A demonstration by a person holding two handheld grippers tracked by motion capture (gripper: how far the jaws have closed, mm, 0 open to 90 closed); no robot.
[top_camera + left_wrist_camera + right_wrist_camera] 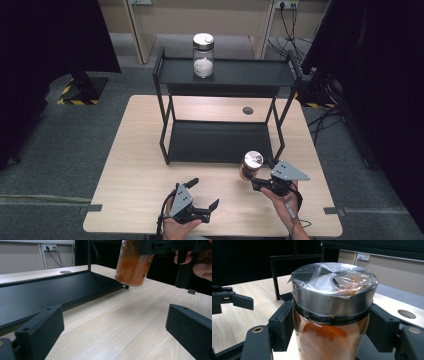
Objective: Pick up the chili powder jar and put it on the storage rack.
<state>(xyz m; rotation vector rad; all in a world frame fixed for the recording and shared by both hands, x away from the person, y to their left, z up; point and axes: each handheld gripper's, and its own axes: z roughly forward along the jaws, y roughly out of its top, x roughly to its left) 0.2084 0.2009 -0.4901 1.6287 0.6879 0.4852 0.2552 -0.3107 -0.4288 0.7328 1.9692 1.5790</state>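
Observation:
A glass jar of orange powder [332,340] with a taped steel lid [253,160] is clamped between the black pads [282,325] of my right gripper [254,176], which is shut on it just under the lid. The jar [132,267] hangs upright a little above the wooden table [140,175], in front of the right front leg of the black two-tier shelf [220,142]. My left gripper [204,193] rests near the table's front edge, left of the jar, open with nothing between its jaws. A second jar [203,56] with white contents stands on the top tier.
The lower tier [50,290] of the shelf is bare. A round cable hole [248,110] sits in the table behind the shelf. Dark curtains flank both sides, and cables trail on the floor at the right [325,117].

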